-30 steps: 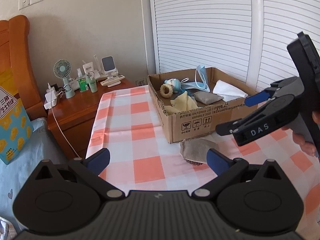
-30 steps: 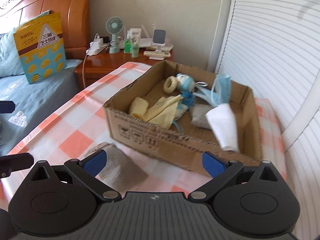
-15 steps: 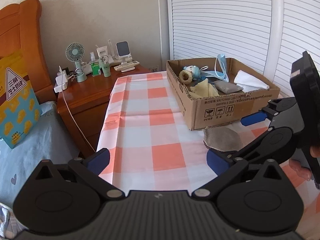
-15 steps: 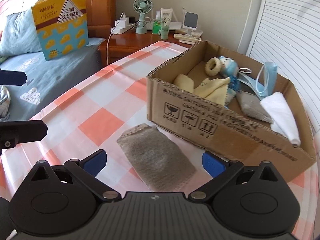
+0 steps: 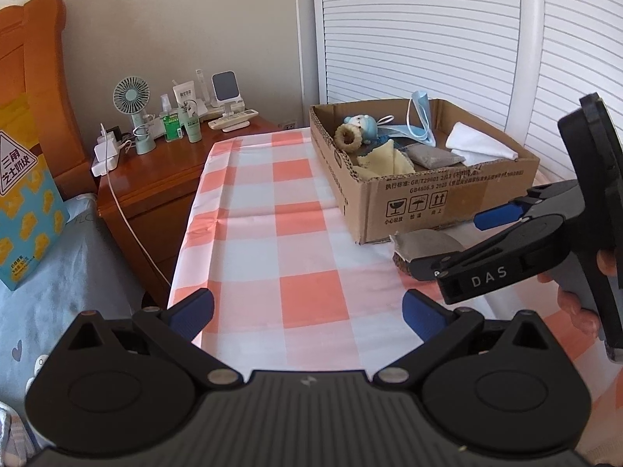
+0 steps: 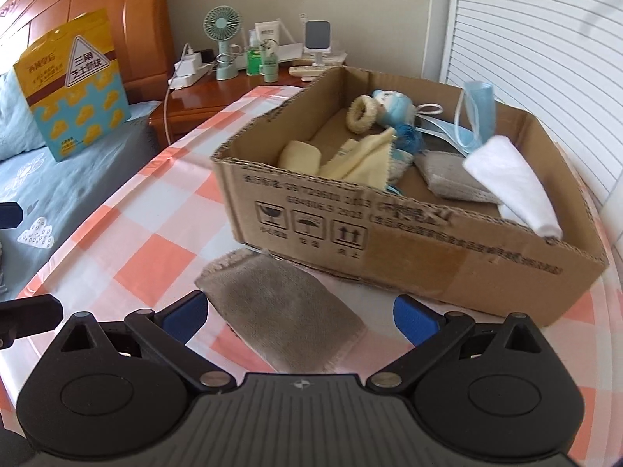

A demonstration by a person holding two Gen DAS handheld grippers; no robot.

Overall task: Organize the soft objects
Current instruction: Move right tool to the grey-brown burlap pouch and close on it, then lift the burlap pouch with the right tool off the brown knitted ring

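Right wrist: cardboard box (image 6: 409, 241) holds plush toy (image 6: 393, 107); both hand-held grippers released.

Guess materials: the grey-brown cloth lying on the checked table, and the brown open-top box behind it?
Grey-brown cloth: looks like woven terry or microfibre, matte, with a nubby surface and frayed edge. Brown open-top box: corrugated cardboard, matte; fluting shows along its cut rim.

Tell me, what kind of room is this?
Most likely a bedroom. There is a wooden headboard above a bed with a blue sheet, and a wooden nightstand beside it holding a small fan and bottles.
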